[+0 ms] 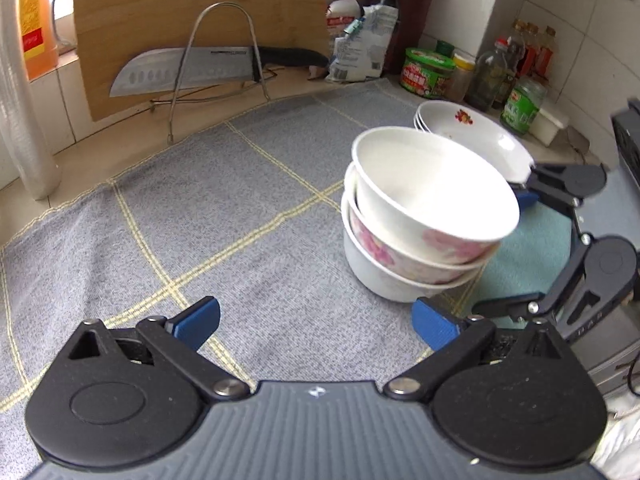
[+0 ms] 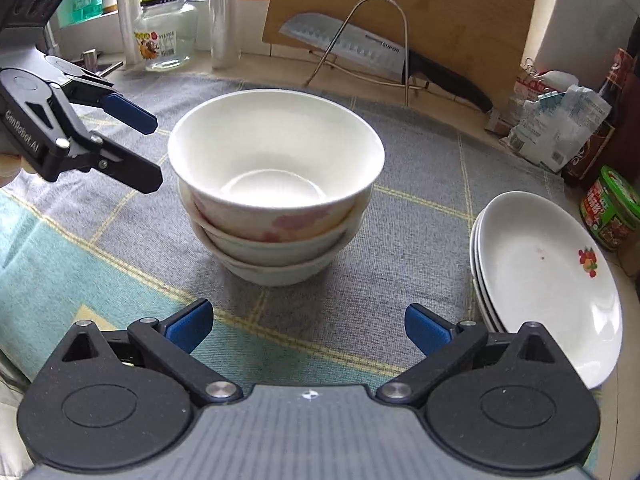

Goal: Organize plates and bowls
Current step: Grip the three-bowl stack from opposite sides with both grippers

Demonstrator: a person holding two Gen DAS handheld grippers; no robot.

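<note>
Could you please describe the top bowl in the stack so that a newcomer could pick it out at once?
On the grey checked cloth in front of the wooden cutting board stands a stack of bowls. The top bowl sits tilted, white inside with pink flowers outside, unlike the flat plates beside it.

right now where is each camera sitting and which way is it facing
Left wrist view: sits on the left tool, angled down across the grey cloth toward the knife rack; its own open blue pads show, with the right tool at the right edge.
Right wrist view: sits on the right tool, angled down at the bowl stack; its own open pads show, with the left tool at upper left.
Both share the bowl stack, plate stack, knife rack and cloth.
</note>
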